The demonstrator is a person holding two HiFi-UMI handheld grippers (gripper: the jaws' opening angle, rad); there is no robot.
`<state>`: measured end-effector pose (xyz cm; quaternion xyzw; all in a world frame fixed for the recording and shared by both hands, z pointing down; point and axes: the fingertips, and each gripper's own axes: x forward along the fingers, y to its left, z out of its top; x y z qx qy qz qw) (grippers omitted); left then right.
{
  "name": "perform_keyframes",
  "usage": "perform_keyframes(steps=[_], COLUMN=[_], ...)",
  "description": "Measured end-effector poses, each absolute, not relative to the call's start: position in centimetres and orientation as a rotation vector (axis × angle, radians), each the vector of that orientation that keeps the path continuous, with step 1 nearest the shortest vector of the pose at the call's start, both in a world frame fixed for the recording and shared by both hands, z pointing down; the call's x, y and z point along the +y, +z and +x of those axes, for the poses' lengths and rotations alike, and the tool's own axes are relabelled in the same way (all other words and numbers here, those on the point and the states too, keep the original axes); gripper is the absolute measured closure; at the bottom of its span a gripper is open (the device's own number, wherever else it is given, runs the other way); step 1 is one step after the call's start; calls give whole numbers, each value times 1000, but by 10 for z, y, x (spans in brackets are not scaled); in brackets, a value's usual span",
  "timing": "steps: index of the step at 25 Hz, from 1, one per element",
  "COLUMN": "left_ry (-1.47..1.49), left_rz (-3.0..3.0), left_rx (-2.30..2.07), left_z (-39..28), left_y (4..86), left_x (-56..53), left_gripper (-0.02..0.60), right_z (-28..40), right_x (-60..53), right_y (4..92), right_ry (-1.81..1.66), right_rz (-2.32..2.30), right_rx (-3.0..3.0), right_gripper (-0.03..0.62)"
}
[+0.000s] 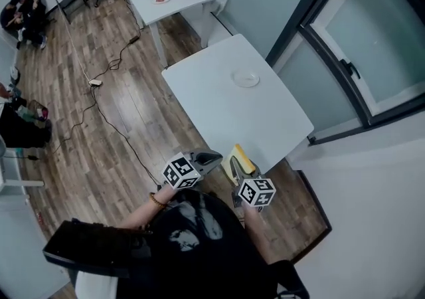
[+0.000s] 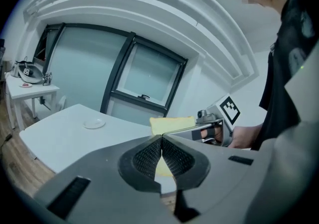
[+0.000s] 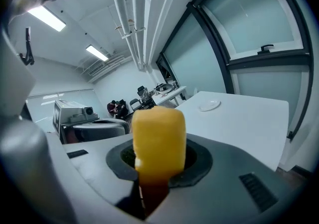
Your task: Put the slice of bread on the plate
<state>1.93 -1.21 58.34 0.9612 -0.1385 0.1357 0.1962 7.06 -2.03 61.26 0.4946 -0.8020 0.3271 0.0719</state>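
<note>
Two tools show low in the head view: the left tool (image 1: 211, 158), jaws together on nothing, and the right tool (image 1: 236, 167), clamped on the slice of bread (image 1: 242, 156). Above them, well apart, the plate (image 1: 246, 79) lies on the white desk (image 1: 219, 108). A cable (image 1: 109, 115) crosses the floor at left. In the left gripper view the pads meet, with the bread beyond them. In the right gripper view the bread fills the centre.

access: table (image 1: 219, 108) near edge open | on top: plate (image 1: 246, 79) | right: window wall (image 1: 362, 58)

The white table (image 1: 219, 118) stands on a wooden floor (image 1: 99, 145). One small plate (image 1: 246, 79) lies on it, about 1 o'clock from its middle.
</note>
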Motion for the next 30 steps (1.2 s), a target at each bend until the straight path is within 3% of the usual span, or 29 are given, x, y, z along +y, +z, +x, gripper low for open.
perform_keyframes(steps=[12,30], left_ry=[428,531], left_rz=[2666,2612], left_rx=[-304,-458], left_z=[-13,37], left_y=[598,648], left_x=[-125,-280], left_gripper=[577,577], right_z=[37,106], right_x=[-121,-314], right_y=[629,669], right_ry=[1007,769], right_rz=[1498,1333], right_rx=[-2326,-2294], right_gripper=[493,493])
